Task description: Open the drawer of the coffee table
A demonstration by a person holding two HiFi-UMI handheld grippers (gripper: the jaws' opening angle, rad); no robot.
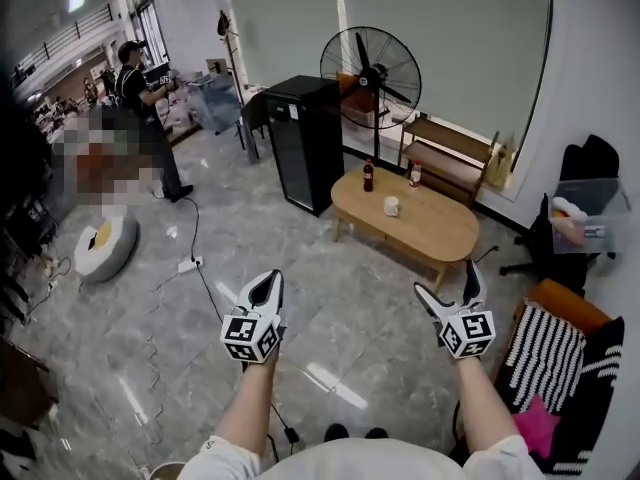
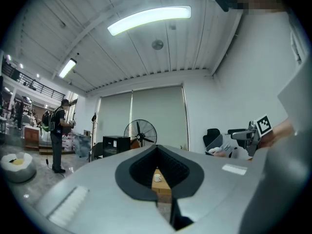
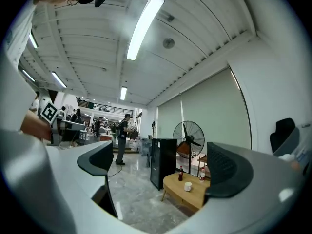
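The oval wooden coffee table (image 1: pixel 430 230) stands across the floor ahead, well beyond both grippers. It carries two bottles (image 1: pixel 368 176) and a white cup (image 1: pixel 391 206); no drawer front shows. My left gripper (image 1: pixel 265 290) is held level at the lower left, shut and empty. In the left gripper view its tips (image 2: pixel 157 149) meet, with the table (image 2: pixel 162 188) seen through the gap below them. My right gripper (image 1: pixel 446 288) is held level at the lower right, open with nothing between its jaws. In the right gripper view the table (image 3: pixel 191 194) lies between the spread pads (image 3: pixel 100 160).
A black cabinet (image 1: pixel 305 143) and a standing fan (image 1: pixel 372 68) are behind the table, a wooden shelf (image 1: pixel 450 163) by the wall. A striped seat (image 1: pixel 545 353) is close at right. A power strip with its cable (image 1: pixel 190 264) lies on the floor. A person (image 1: pixel 145 98) stands far left.
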